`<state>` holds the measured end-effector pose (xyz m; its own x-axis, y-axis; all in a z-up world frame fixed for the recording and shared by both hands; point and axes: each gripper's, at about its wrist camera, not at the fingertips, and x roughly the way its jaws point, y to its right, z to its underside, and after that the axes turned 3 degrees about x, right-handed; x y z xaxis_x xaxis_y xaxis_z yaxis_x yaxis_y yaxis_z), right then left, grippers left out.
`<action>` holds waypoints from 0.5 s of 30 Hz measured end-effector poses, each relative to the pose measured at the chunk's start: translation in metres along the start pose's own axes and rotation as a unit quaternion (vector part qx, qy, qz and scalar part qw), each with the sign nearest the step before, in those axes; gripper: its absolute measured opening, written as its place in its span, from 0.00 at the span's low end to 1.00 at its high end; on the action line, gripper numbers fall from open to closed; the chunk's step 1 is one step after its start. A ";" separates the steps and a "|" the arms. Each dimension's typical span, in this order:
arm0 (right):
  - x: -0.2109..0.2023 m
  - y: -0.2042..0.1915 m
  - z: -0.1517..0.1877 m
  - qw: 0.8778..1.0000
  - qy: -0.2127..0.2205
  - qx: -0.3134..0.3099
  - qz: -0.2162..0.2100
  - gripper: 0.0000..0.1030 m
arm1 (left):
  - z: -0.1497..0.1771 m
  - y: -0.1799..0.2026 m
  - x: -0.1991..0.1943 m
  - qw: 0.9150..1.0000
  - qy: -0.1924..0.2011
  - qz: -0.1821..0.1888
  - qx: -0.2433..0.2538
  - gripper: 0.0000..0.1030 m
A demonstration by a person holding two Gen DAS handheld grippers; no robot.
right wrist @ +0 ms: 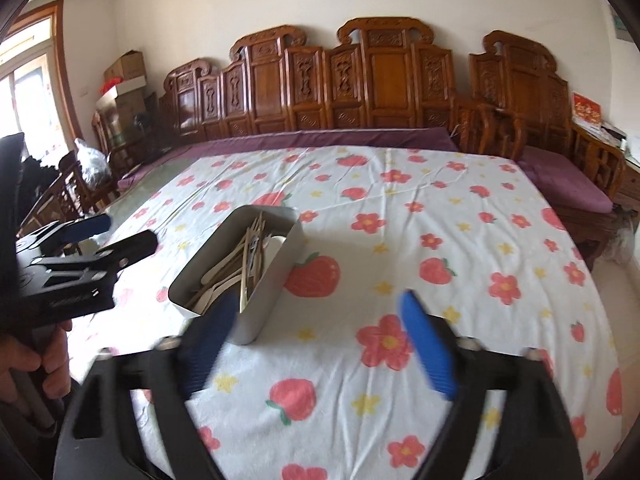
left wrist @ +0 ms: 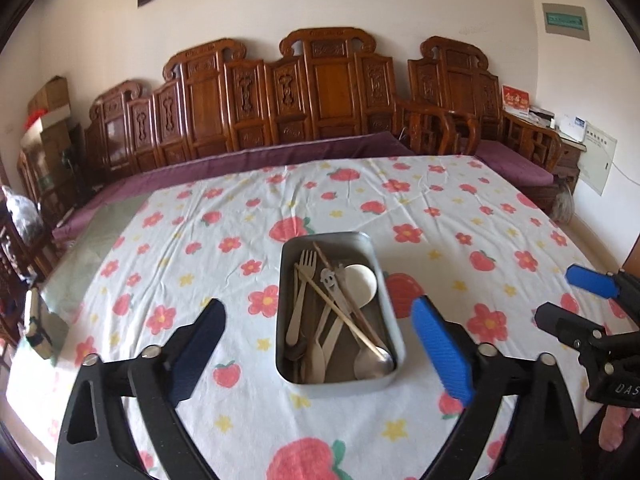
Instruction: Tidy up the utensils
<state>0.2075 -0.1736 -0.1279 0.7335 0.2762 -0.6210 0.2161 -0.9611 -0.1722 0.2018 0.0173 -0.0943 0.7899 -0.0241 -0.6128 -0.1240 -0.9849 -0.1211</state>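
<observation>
The tin of utensils (left wrist: 339, 312) sits ahead, between the left gripper's (left wrist: 320, 350) spread jaws — untouched (right gripper (right wrist: 316, 346) likewise agape).

— What stands in my way on the worktop (left wrist: 420, 200)?

— Only the metal tray (left wrist: 386, 320), near the front and middle. I see flowered cloth bare all round it, so my tongs can pass on either side and beyond it.

— And inside the tray?

— Crowded. The fork (left wrist: 303, 280), chopsticks (left wrist: 340, 308) and spoon (left wrist: 372, 356) lie crossed over one another, leaving little gap between them.

— The two tongs?

— My left tongs (left wrist: 320, 344) spread wide, straddling the tray. My right tongs (right wrist: 320, 344) stand just right of it, apart from the left.

— Farther back?

— The carved wooden bench (right wrist: 380, 80) lines the worktop's far edge.
</observation>
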 end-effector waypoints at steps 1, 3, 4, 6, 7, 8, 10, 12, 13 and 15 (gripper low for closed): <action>-0.005 0.002 0.001 1.000 0.003 0.003 0.001 0.98 | 0.000 0.002 -0.005 1.000 0.001 0.001 -0.001 0.92; -0.014 0.006 0.004 1.000 0.005 0.006 0.006 0.98 | 0.001 0.008 -0.018 1.000 0.003 0.007 -0.005 0.92; -0.019 0.008 0.006 1.000 0.003 0.007 0.012 0.98 | 0.002 0.010 -0.022 1.000 0.003 0.008 -0.005 0.92; -0.024 0.010 0.009 1.000 -0.002 0.010 0.018 0.98 | 0.006 0.017 -0.032 1.000 0.000 0.006 -0.006 0.92; -0.028 0.012 0.011 1.000 -0.003 0.012 0.021 0.98 | 0.008 0.020 -0.036 1.000 -0.001 0.008 -0.007 0.92; -0.033 0.014 0.014 1.000 -0.002 0.014 0.021 0.98 | 0.010 0.021 -0.039 1.000 -0.002 0.011 -0.006 0.92; -0.041 0.015 0.018 1.000 0.001 0.017 0.022 0.98 | 0.014 0.025 -0.046 1.000 -0.002 0.015 -0.008 0.92; -0.049 0.018 0.023 0.999 0.005 0.021 0.023 0.98 | 0.018 0.028 -0.050 1.000 -0.005 0.016 -0.009 0.92; -0.053 0.019 0.025 0.999 0.006 0.025 0.022 0.98 | 0.020 0.029 -0.051 1.000 -0.006 0.017 -0.010 0.92; -0.060 0.018 0.028 0.999 0.009 0.027 0.024 0.98 | 0.024 0.028 -0.056 1.000 -0.009 0.024 -0.016 0.92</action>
<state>0.1492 -0.2081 -0.1151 0.7540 0.2290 -0.6157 0.1459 -0.9722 -0.1830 0.1393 -0.0051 -0.0822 0.7722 -0.0685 -0.6317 -0.1418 -0.9877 -0.0663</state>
